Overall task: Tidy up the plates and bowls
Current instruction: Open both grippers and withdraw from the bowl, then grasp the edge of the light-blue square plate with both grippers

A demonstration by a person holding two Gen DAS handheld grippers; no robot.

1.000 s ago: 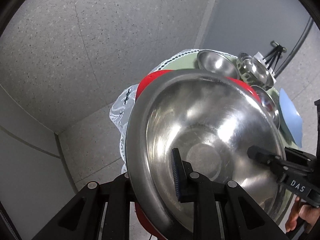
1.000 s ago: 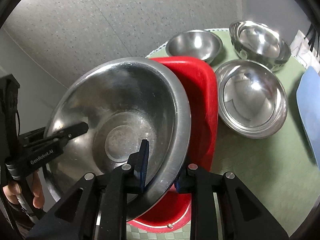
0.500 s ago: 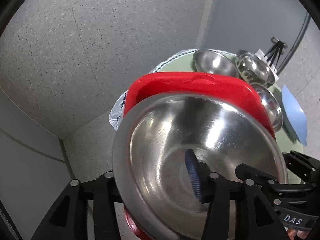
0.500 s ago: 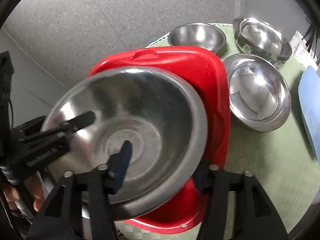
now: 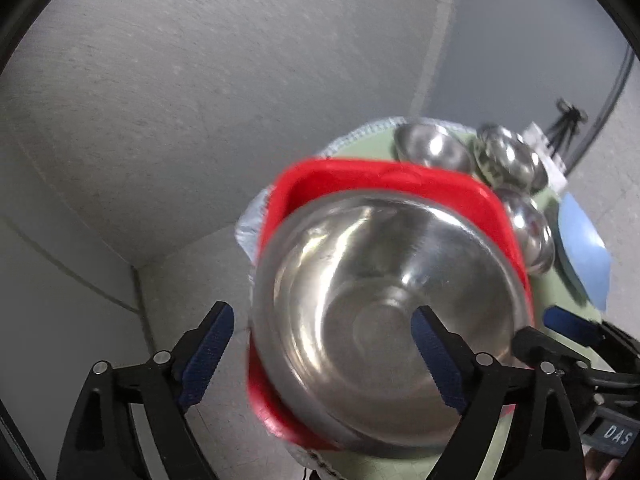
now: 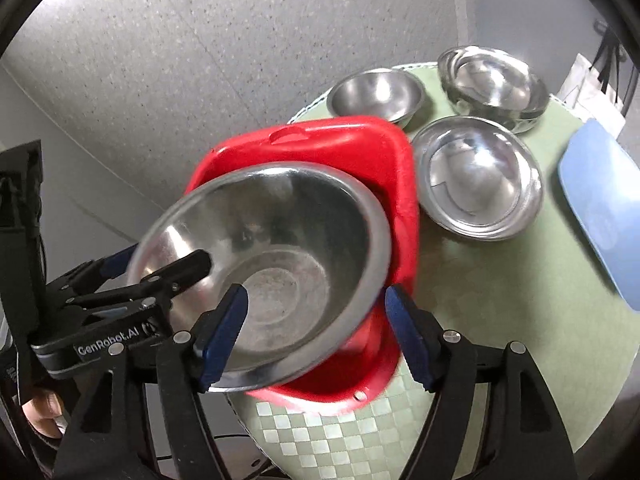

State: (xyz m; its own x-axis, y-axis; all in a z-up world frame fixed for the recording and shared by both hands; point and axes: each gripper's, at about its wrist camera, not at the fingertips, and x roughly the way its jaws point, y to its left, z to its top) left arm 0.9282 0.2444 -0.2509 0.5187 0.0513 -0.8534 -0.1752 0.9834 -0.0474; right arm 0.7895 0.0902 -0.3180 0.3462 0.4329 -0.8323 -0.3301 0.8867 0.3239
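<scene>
A large steel bowl (image 5: 384,300) (image 6: 272,264) rests tilted in a red plastic basin (image 5: 360,176) (image 6: 340,144) at the near edge of a round green table. My left gripper (image 5: 320,356) is open, its fingers astride the bowl's left rim. My right gripper (image 6: 316,332) is open, its fingers astride the bowl's near right rim. Each gripper shows in the other's view, the left one (image 6: 160,276) and the right one (image 5: 560,336).
Three more steel bowls stand behind and right of the basin: a small one (image 6: 376,94), a stacked pair (image 6: 494,86) and a wide one (image 6: 476,178). A blue board (image 6: 604,208) lies at the table's right. The green cloth (image 6: 500,300) hangs over the round edge.
Both grippers have opened and let go of the large bowl's rim. The bowl has come down from above the basin and now lies in it.
</scene>
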